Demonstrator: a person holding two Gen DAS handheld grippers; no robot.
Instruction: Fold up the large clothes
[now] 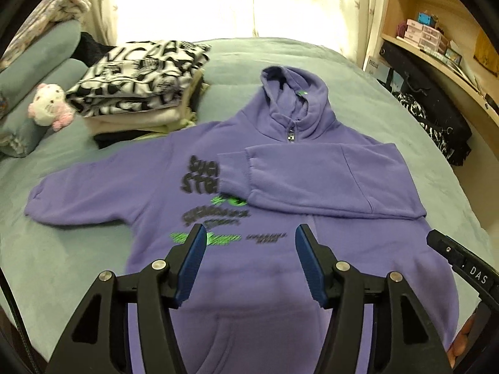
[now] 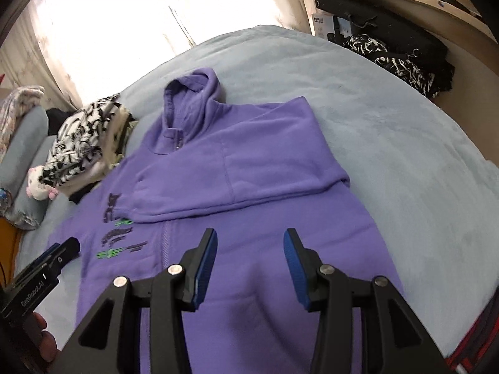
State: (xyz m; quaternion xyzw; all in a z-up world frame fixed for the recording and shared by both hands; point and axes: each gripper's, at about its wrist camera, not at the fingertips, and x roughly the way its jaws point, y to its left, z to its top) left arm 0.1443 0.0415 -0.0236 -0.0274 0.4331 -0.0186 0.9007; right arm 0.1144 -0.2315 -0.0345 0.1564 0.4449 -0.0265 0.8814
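A purple zip hoodie (image 1: pixel 149 187) with black and green print lies face up on the bed, hood (image 1: pixel 290 93) pointing away from me. Its right-hand sleeve (image 1: pixel 312 171) is folded across the chest, while the other sleeve (image 1: pixel 78 193) lies spread out to the left. My left gripper (image 1: pixel 249 230) hovers above the lower front of the hoodie, open, with nothing between its blue pads. My right gripper (image 2: pixel 250 233) hangs over the hoodie (image 2: pixel 249 162) below the folded sleeve, also open and holding nothing. Each gripper shows at the edge of the other's view: right gripper (image 1: pixel 452 252), left gripper (image 2: pixel 53 258).
The bed (image 1: pixel 62 265) has a grey-blue cover. A stack of folded clothes (image 1: pixel 137 81) topped by a black-and-white print sits at the back left beside a plush toy (image 1: pixel 50 106) and pillows (image 1: pixel 37 62). Dark clothes (image 1: pixel 436 124) and wooden shelves (image 1: pixel 436 31) stand at the right.
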